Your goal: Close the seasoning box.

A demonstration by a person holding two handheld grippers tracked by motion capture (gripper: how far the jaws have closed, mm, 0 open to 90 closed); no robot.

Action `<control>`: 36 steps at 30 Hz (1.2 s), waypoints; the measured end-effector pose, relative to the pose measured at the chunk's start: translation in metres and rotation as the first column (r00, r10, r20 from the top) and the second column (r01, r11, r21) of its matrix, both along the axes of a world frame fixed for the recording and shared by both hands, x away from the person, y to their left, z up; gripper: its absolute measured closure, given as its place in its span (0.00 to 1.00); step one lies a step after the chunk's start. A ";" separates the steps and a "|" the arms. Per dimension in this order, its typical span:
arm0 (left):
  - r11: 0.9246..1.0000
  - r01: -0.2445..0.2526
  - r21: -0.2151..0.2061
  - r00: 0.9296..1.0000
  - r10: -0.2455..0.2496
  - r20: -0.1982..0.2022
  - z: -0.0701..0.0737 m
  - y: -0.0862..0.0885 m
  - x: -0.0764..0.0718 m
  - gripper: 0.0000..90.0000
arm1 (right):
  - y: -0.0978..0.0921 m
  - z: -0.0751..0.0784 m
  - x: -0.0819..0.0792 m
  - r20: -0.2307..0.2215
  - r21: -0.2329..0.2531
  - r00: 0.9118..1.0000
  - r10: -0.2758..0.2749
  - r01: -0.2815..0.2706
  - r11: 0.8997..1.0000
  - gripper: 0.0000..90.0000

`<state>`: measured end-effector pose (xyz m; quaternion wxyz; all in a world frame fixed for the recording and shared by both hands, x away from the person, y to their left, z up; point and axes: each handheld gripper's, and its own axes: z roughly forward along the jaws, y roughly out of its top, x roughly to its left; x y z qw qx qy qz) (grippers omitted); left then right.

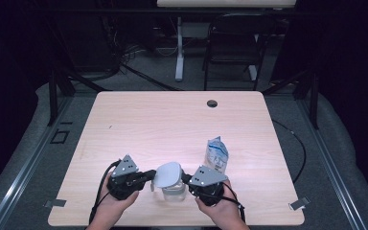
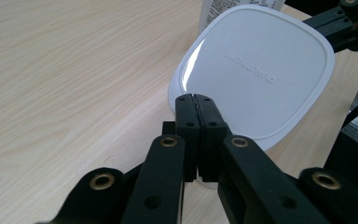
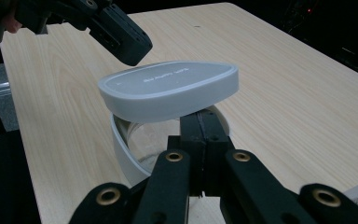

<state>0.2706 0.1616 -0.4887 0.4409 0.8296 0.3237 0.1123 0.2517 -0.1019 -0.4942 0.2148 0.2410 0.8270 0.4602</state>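
Tilted white lid (image 1: 167,174) sits half-off the clear container (image 1: 174,191).

Setting: lab or recording studio, dim beyond the lit work area. Evidence: one pale wood-grain table (image 1: 182,124) with a cable grommet hole (image 1: 212,103) near its far edge; black frame struts (image 1: 55,91) at left and right; metal floor rails (image 1: 24,163) along both sides; grey carpet; loose cables (image 1: 124,60) on the far floor; a black chair (image 1: 232,45) and a second white-legged desk (image 1: 179,48) beyond.
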 end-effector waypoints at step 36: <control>1.000 -0.017 -0.001 1.000 0.017 -0.012 -0.010 0.001 0.000 1.00 | 0.005 0.002 0.000 0.010 0.000 1.000 0.012 -0.012 1.000 1.00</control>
